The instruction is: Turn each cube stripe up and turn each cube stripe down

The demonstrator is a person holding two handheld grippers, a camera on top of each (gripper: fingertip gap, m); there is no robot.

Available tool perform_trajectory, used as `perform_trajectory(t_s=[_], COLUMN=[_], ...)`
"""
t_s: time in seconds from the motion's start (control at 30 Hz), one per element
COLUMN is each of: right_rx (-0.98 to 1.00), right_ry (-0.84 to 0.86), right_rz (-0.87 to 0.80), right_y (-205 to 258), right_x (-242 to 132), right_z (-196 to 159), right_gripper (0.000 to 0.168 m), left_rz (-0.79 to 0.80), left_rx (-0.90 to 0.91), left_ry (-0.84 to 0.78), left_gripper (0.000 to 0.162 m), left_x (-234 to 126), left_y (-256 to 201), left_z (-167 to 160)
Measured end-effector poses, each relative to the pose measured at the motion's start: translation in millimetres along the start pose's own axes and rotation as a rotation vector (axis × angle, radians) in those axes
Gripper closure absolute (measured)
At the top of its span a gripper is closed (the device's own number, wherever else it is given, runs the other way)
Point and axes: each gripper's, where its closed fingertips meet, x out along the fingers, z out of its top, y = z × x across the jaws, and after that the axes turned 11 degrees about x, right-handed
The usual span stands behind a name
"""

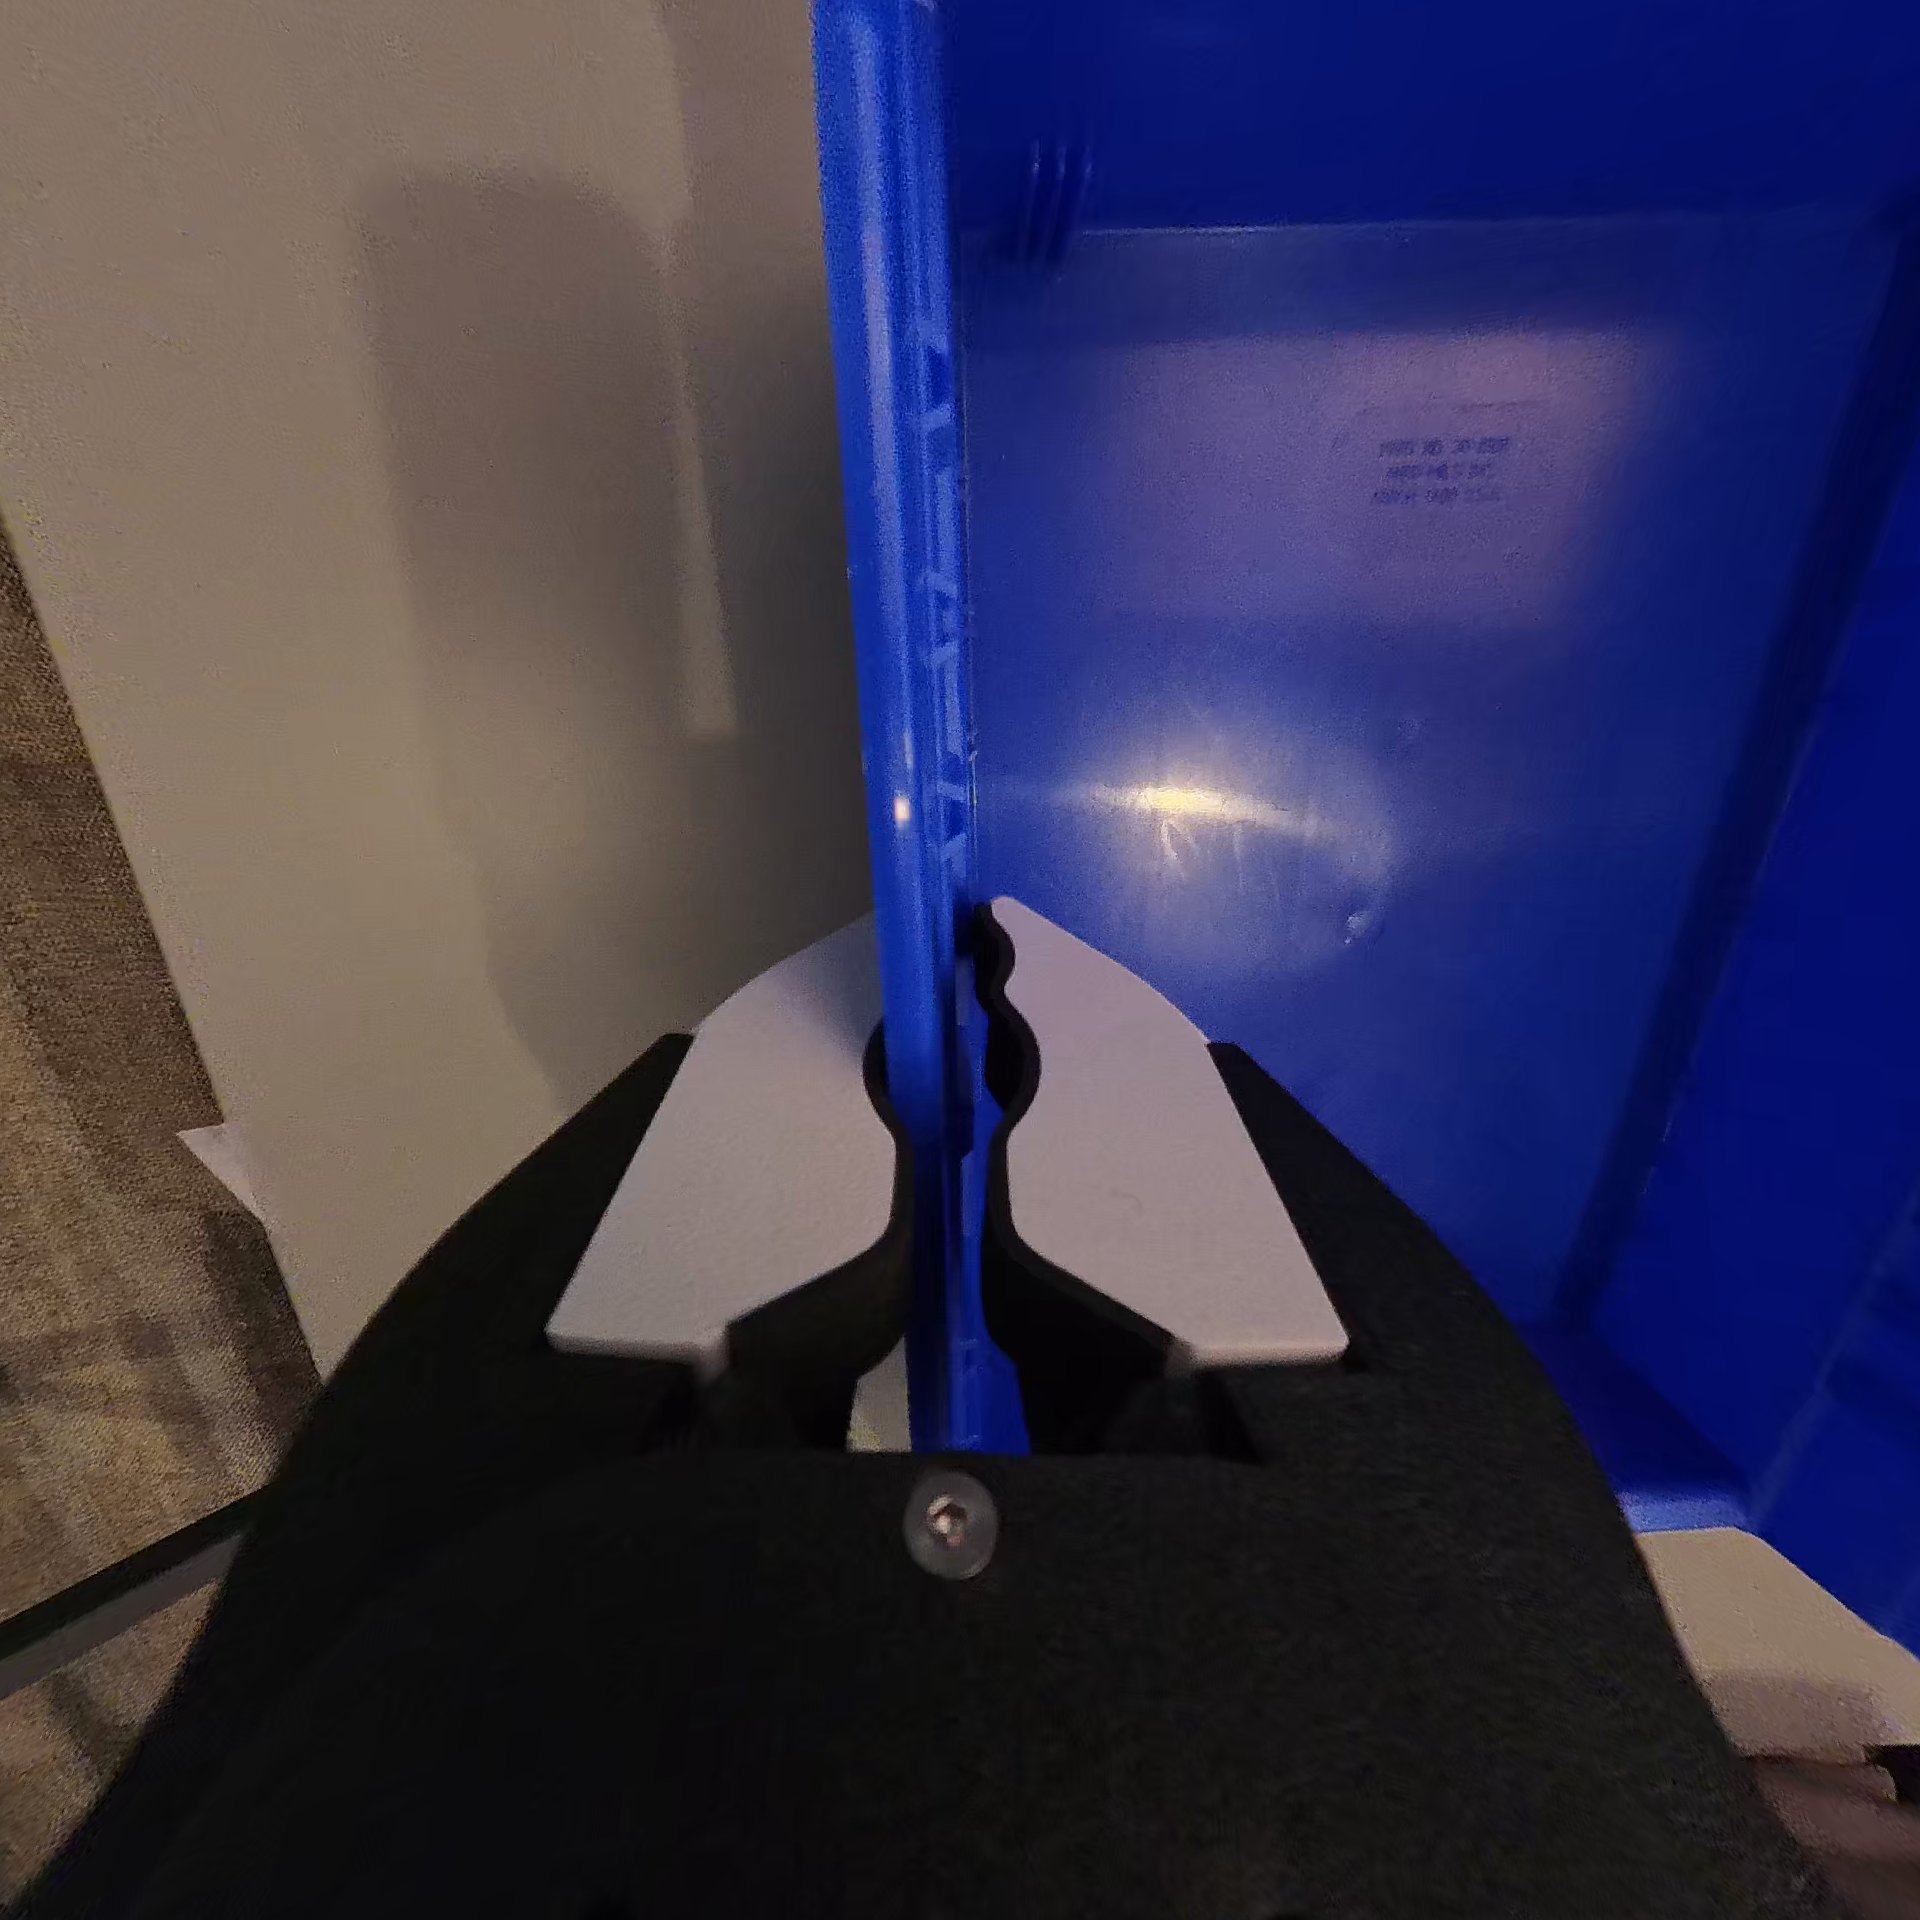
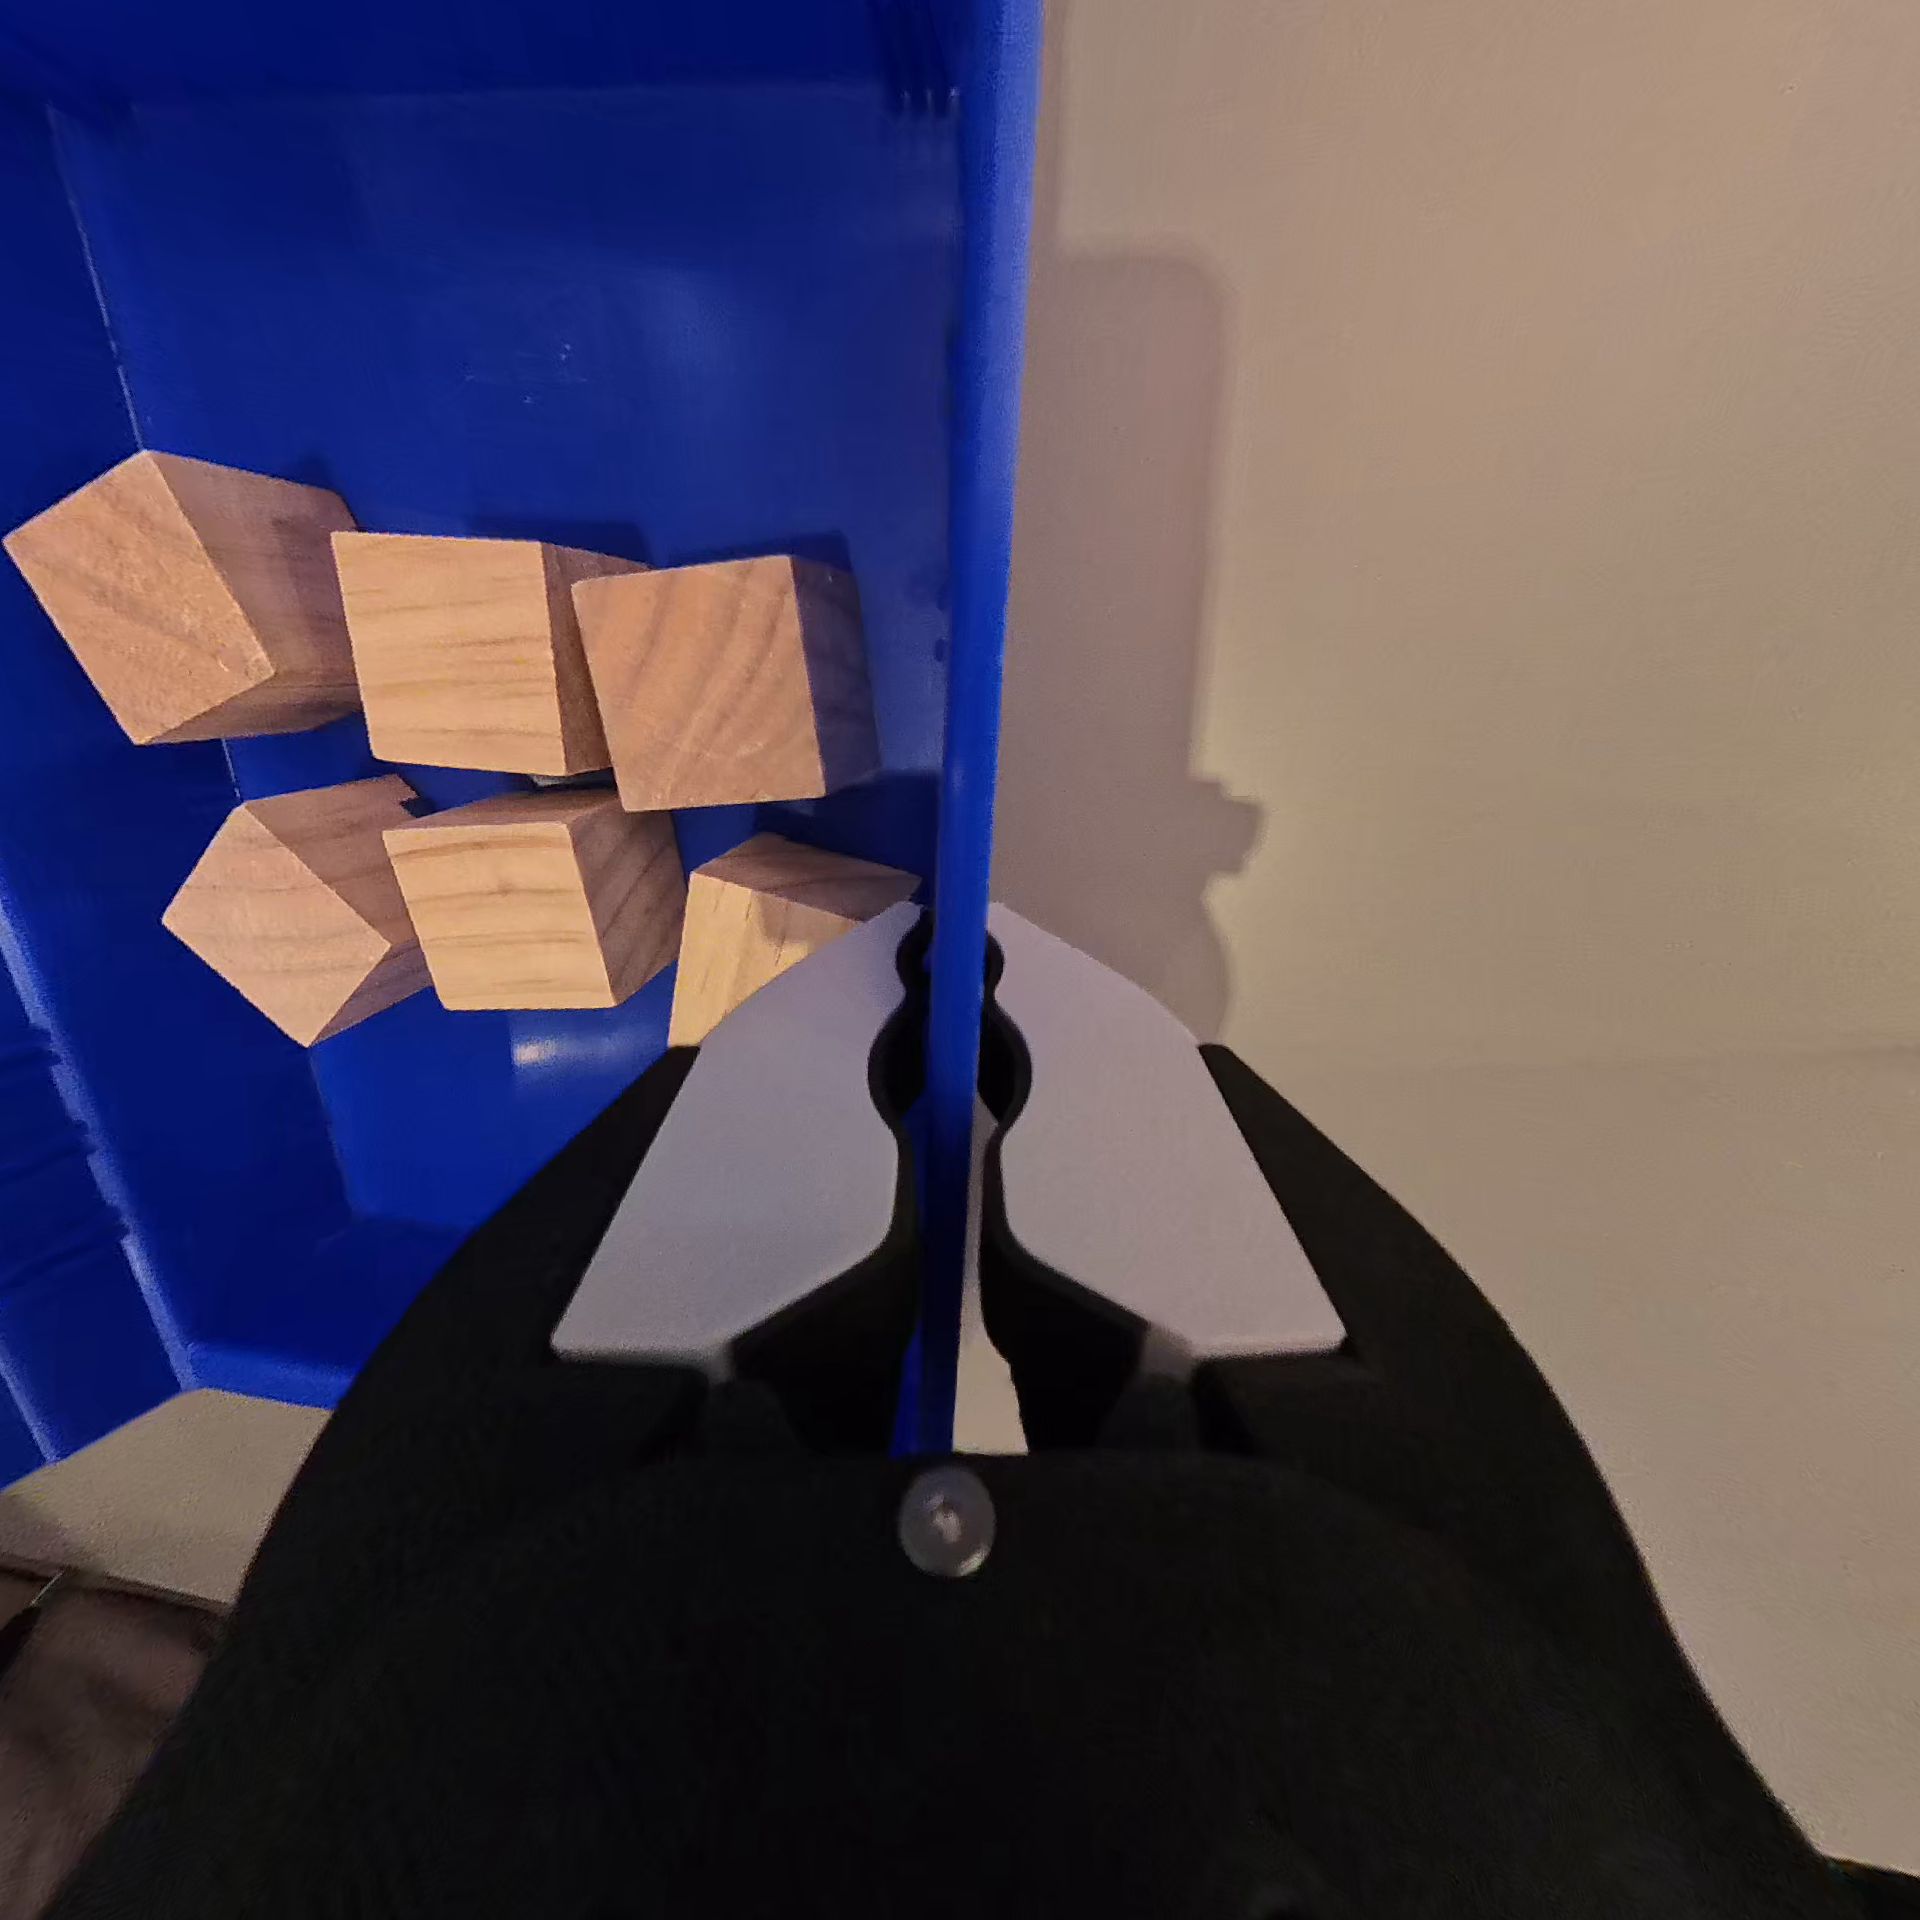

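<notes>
The left gripper (image 1: 951, 1039) is clamping the left wall of the blue bin (image 1: 1351, 623), its jaws pressed together on the rim with one finger outside over the white tabletop (image 1: 416, 520) and the other inside. On this side the bin's floor is showing bare and glossy, with no cubes in sight. Moving rightward, six wooden cubes (image 2: 478, 748) are lying in a loose cluster of two rows on the bin floor, some touching, all showing plain wood faces; no stripe is showing from here. Furthest right, the right gripper (image 2: 951, 997) is pinching the bin's right wall, jaws closed on the thin edge, which is running straight ahead between the fingers. The cubes are sitting just left of these jaws, the nearest one (image 2: 769, 935) partly hidden behind the inner finger (image 2: 790, 1122). Judging by this, the right gripper is much the nearer to the cubes, and either gripper would be needing to release the wall before reaching a cube
</notes>
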Motion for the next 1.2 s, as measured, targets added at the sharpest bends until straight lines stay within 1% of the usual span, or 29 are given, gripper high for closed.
perform_trajectory(t_s=[0.17, 0.33, 0.4, 0.5, 0.63, 0.8, 0.9, 1.0, 1.2], right_rx=[0.014, -0.025, -0.043, -0.071, -0.122, -0.209, -0.236, -0.248, -0.246], right_ry=[0.037, 0.060, 0.071, 0.084, 0.099, 0.130, 0.133, 0.136, 0.129], right_rz=[0.004, -0.022, -0.014, 0.008, -0.013, 0.013, 0.000, -0.021, -0.021], right_y=[17.8, 39.2, 50.1, 66.2, 81.4, 99.4, 100.0, 99.8, 99.3], right_x=[2.5, 6.1, 7.8, 10.2, 12.6, 15.1, 16.7, 20.6, 21.2], right_z=[-4.3, -6.3, -8.5, -11.5, -14.6, -20.5, -19.1, -17.5, -15.0], right_gripper=[0.161, 0.161, 0.160, 0.160, 0.160, 0.159, 0.158, 0.158, 0.158], left_rz=[0.005, 0.058, 0.052, 0.061, 0.093, 0.081, 0.138, 0.175, 0.104], left_rx=[0.054, 0.198, 0.228, 0.266, 0.351, 0.419, 0.452, 0.491, 0.546], left_ry=[0.030, 0.044, 0.038, 0.039, 0.029, 0.029, 0.048, 0.064, 0.078], left_gripper=[0.151, 0.144, 0.144, 0.143, 0.139, 0.139, 0.133, 0.123, 0.121], left_x=[2.5, 6.1, 7.1, 7.7, 8.4, 7.7, 7.3, 6.9, 5.0], left_y=[-29.9, -79.4, -99.5, -124.0, -157.0, -191.3, -199.2, -207.9, -231.9], left_z=[11.1, 26.8, 31.7, 34.7, 37.6, 32.9, 28.7, 24.2, 14.2])
